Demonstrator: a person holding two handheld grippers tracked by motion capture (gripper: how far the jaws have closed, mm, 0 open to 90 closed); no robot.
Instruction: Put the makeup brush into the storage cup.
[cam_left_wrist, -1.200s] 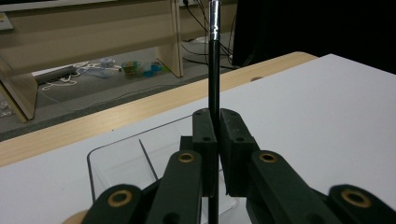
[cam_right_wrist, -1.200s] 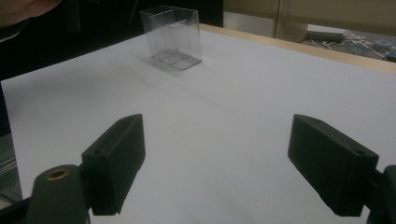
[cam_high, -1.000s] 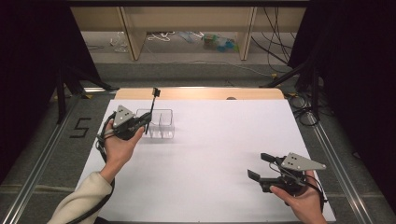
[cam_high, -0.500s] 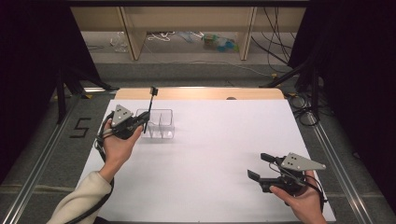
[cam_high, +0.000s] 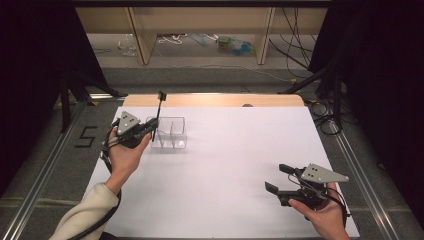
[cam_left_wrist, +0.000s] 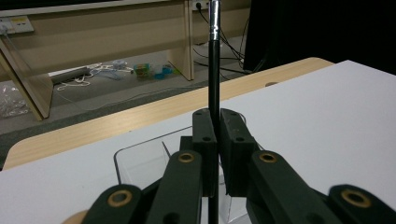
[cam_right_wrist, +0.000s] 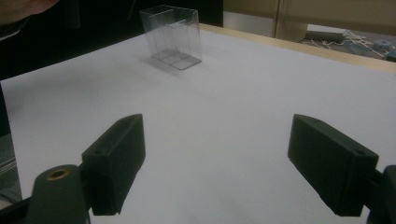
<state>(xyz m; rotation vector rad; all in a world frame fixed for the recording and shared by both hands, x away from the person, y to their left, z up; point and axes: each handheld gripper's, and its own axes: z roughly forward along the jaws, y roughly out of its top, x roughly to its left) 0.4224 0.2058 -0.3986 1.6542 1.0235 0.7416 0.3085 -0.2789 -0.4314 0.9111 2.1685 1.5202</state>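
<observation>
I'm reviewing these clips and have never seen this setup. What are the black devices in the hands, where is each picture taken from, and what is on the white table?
There is no robot here: a person holds a hand-operated two-jaw gripper in each hand. The high view looks down from above the person's side of the white table. The other two pictures come from small cameras riding on each gripper, looking along its black jaws.

On the table stands a clear plastic box with compartments, which also appears farther off in the right gripper view.

The left gripper is shut on a thin black rod with a silver band, held upright at the box. The right gripper is open with nothing between its jaws, low over bare table.
</observation>
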